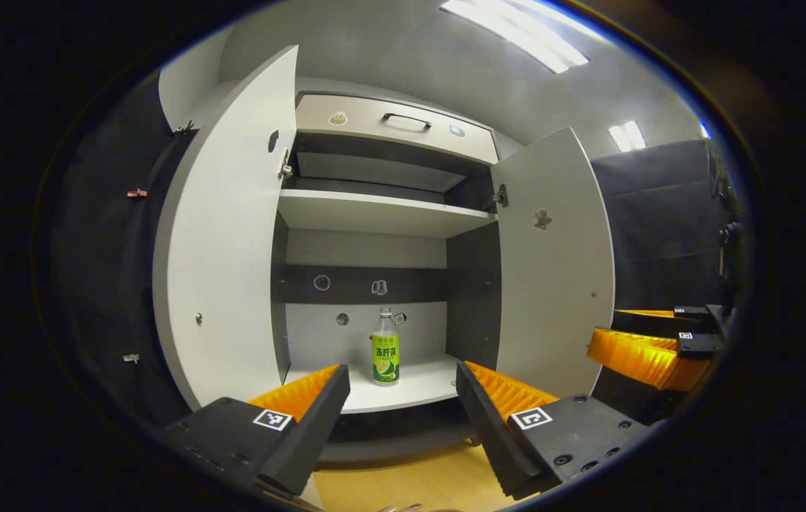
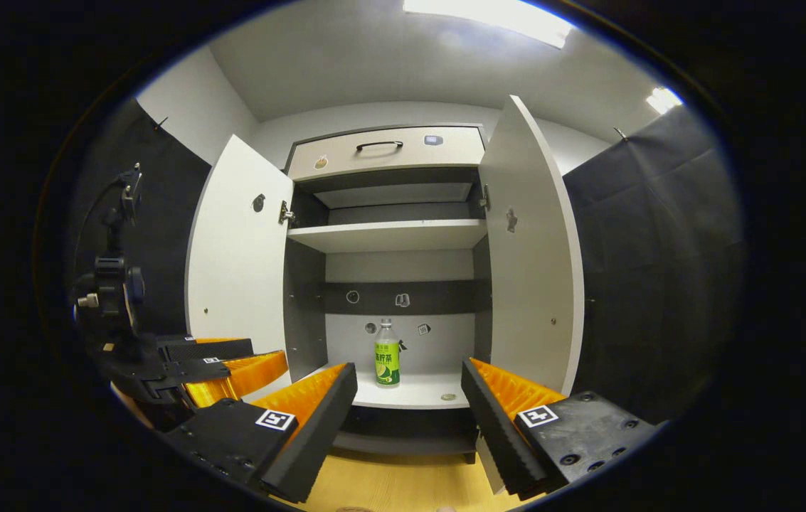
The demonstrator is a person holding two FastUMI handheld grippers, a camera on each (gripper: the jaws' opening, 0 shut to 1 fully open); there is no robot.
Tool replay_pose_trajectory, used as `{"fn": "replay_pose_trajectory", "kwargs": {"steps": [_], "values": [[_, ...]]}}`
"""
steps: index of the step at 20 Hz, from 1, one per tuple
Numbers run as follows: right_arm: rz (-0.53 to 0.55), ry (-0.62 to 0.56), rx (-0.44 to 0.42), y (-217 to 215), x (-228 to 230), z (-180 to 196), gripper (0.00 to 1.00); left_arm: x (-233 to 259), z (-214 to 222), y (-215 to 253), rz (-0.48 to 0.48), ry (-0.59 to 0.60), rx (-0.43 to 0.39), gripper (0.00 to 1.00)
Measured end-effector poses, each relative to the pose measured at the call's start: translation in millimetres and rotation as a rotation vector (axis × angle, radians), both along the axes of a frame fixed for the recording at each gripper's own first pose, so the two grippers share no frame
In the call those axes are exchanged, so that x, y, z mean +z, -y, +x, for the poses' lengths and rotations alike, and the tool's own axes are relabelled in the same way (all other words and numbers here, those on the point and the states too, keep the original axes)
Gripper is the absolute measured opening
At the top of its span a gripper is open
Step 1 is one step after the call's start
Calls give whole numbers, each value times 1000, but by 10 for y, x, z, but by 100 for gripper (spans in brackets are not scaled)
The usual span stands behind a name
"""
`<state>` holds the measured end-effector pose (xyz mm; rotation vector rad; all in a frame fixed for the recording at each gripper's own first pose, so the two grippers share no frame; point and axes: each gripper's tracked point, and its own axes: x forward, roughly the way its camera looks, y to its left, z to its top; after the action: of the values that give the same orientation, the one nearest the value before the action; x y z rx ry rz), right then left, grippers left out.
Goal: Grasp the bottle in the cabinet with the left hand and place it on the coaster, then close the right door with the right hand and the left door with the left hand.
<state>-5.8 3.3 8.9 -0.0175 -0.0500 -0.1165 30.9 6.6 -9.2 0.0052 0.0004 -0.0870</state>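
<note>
Left hand-held gripper open; bottle upright, green label, seemingly capped.

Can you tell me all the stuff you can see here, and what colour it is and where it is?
bottle: 1, green label, upright on the cabinet's lower shelf
cabinet: 1, white and dark grey, straight ahead
doors: 2, white, both swung open
drawer: 1, pale with black handle, at the cabinet top
stickers: several, small, on drawer, back panel and right door
floor: yellow wood, below
left tongs: orange and black, open, facing the bottle
right tongs: orange and black, open
</note>
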Motion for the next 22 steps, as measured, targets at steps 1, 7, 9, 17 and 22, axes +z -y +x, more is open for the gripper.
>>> {"fn": "replay_pose_trajectory", "kwargs": {"steps": [1, 7, 9, 17, 22], "values": [[-13, -8, -11, 8, -25, 1, 97, 9, 44, 0, 0, 2, -7, 95], [-23, -32, 0, 83, -105, 212, 97, 3, 431, 38, 0, 9, -11, 96], [-20, -41, 31, 133, -158, 364, 98, -39, 659, 61, -10, 12, -3, 95], [-33, -68, 113, 447, -450, 1071, 98, -290, 2020, 164, 21, 50, 10, 95], [-96, -86, 167, 418, -656, 1364, 98, -612, 2771, 107, 55, 36, 59, 96]]}}
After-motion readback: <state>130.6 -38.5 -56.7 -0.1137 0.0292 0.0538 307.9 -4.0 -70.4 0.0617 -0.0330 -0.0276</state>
